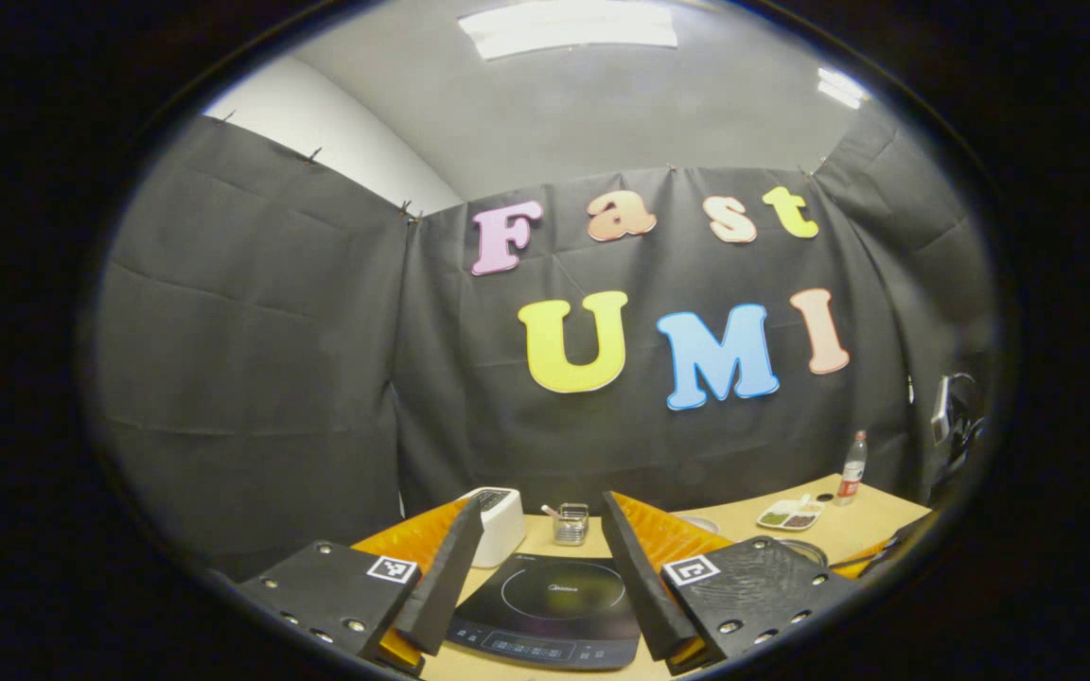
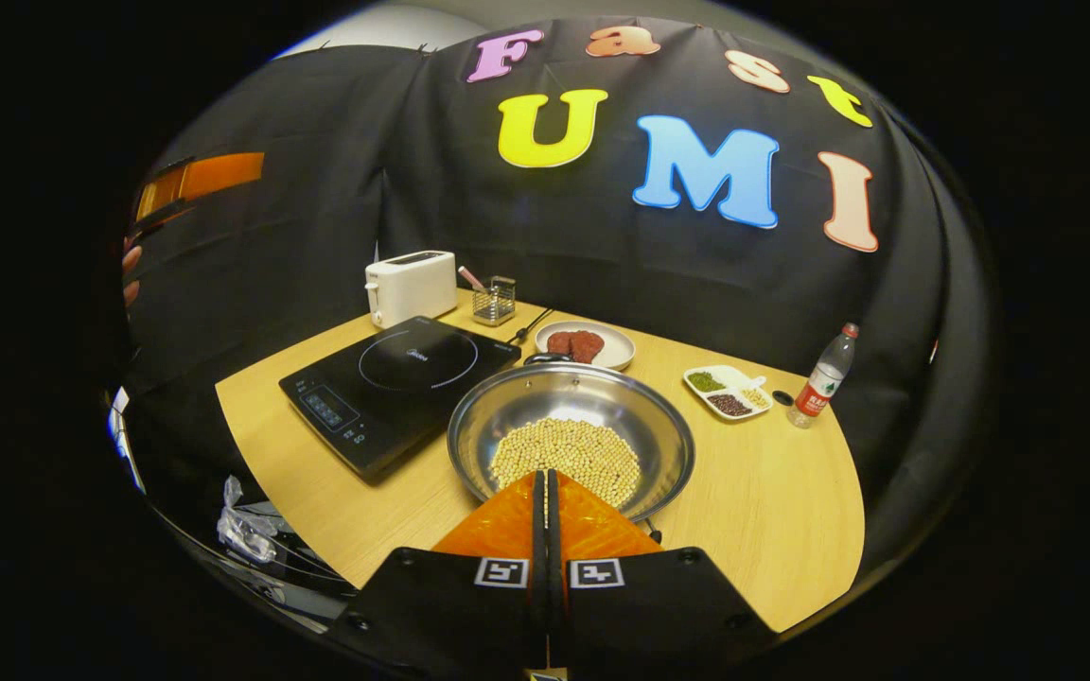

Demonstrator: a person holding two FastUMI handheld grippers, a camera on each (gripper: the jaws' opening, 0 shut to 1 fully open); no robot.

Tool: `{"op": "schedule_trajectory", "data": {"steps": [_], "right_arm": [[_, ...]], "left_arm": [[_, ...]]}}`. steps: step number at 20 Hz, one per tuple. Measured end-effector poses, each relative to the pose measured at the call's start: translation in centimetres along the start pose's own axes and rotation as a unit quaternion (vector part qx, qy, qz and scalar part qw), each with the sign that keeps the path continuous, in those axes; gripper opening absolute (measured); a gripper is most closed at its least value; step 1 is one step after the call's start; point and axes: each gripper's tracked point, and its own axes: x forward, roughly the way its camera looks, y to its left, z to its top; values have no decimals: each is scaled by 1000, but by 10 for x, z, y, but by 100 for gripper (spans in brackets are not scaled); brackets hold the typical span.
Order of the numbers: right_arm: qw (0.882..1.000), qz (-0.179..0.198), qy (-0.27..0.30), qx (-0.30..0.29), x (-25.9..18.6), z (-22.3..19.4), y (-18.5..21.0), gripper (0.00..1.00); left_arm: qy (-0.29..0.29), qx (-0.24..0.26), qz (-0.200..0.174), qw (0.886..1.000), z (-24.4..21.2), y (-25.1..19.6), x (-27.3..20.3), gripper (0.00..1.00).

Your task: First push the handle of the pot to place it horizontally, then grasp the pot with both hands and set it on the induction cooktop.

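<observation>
Pot [image 2: 571, 430] sits directly ahead of the right gripper [image 2: 545, 487], whose jaws are pressed together with nothing between them, tips hovering at or over the pot's near rim; whether they touch the rim I cannot tell; pot is a shallow steel pan with a layer of pale beans [image 2: 566, 456] in the bottom; a dark handle stub shows at the far rim toward the plate, and a dark bit pokes out at the near rim just right of the jaws, so the handle axis looks to run near-to-far from this gripper, though most of it is hidden; right gripper is clearly the closer one for the push; left gripper [image 1: 540, 567] is held higher and back, jaws spread wide and empty, aimed over the induction cooktop [image 2: 400, 388]; cooktop lies just left of the pot on the bench [image 2: 772, 530], close beside but seemingly not touching; its glass top is bare, so the landing spot looks free; light wood bench; further back a toaster [image 2: 410, 286], a small wire holder [image 2: 494, 303], a plate with reddish pieces [image 2: 586, 345] just behind the pot, a divided dish [image 2: 727, 392] and a bottle [image 2: 823, 376] to the right; black cloth wall behind; crumpled clear plastic [image 2: 247, 530] off the near-left bench edge.
</observation>
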Motion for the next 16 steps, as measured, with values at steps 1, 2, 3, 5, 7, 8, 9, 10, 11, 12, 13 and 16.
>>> {"op": "schedule_trajectory", "data": {"steps": [1,2,3,5,7,8,9,10,11,12,13,16], "right_arm": [[1000,9,15,1,5,-8,1,2],[999,18,31,3,12,-19,4,2],[998,25,49,4,17,-27,6,2],[997,36,75,-2,26,-44,9,2],[995,43,94,-14,35,-57,9,2],[993,44,105,-18,39,-65,8,2],[992,46,114,-18,42,-69,7,2],[991,46,124,-19,46,-74,6,2],[990,43,134,-21,48,-78,2,2],[989,38,143,-23,50,-83,-2,2],[988,32,149,-26,52,-85,-8,2],[987,28,158,-20,57,-88,-18,2]], "left_arm": [[2,3,4,1000,-1,2,0,76],[3,7,8,1000,-2,4,-1,76],[5,10,13,1000,-3,6,-1,76],[9,15,21,1000,-5,9,-2,76],[12,18,29,999,-7,12,-4,76],[14,19,33,999,-8,13,-4,76],[17,20,36,999,-10,15,-4,76],[20,21,39,999,-12,16,-5,76],[23,23,42,999,-15,17,-5,76],[24,24,43,998,-15,17,-5,76],[26,26,44,998,-15,17,-5,76],[29,29,43,998,-19,13,-3,76]]}}
